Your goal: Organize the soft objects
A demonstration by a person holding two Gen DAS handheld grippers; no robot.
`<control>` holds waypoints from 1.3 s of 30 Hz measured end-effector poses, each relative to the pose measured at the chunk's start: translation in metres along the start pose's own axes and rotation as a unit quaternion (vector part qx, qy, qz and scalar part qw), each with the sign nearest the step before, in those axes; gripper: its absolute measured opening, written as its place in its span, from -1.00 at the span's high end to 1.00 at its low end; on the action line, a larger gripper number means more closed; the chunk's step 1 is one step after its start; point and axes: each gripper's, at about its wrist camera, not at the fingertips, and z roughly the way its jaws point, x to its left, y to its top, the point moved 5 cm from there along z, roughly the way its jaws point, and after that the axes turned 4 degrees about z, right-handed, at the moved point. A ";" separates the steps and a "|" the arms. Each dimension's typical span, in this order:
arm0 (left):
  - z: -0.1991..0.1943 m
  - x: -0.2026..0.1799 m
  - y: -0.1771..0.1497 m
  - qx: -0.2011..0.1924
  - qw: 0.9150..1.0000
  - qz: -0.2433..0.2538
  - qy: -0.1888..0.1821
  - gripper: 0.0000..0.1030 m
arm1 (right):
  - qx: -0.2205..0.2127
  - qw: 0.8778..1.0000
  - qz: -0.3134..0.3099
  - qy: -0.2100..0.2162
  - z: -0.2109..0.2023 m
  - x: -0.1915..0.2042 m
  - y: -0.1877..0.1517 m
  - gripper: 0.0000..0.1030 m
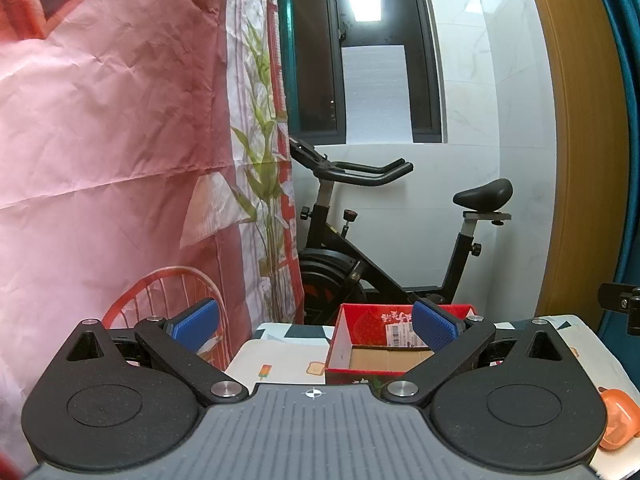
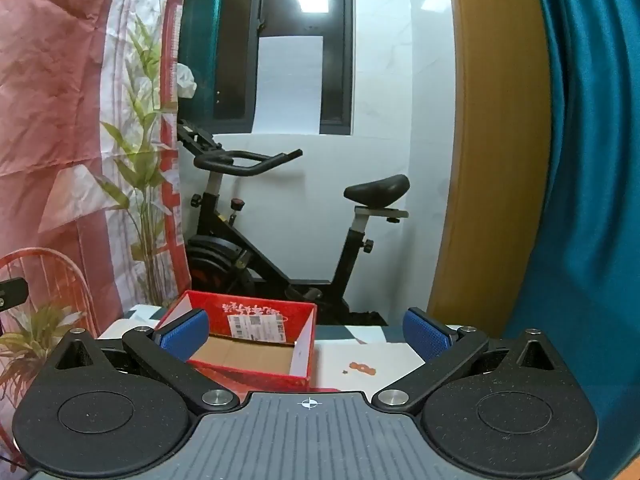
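A red cardboard box [image 1: 362,334] with an open top and a bare brown floor stands on the patterned table [image 1: 280,360]. It also shows in the right wrist view [image 2: 256,344]. My left gripper [image 1: 316,326] is open and empty, held above the table's near side with the box just ahead on its right. My right gripper [image 2: 306,334] is open and empty, with the box ahead on its left. An orange soft object [image 1: 618,418] lies at the table's right edge in the left wrist view. No other soft object shows.
A black exercise bike [image 1: 384,240] stands behind the table against a white wall. A pink printed cloth [image 1: 120,160] hangs at the left. A wooden door frame [image 2: 488,160] and a teal curtain [image 2: 592,200] are at the right.
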 end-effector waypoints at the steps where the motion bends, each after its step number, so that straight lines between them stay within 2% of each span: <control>1: 0.000 -0.001 0.000 0.000 1.000 0.000 0.000 -1.00 | 0.000 1.000 -0.001 0.000 0.000 0.002 0.000 -0.99; 39: 0.002 0.001 -0.002 -0.002 1.000 0.005 -0.003 -1.00 | -0.001 1.000 0.000 -0.002 -0.004 0.004 0.002 -0.99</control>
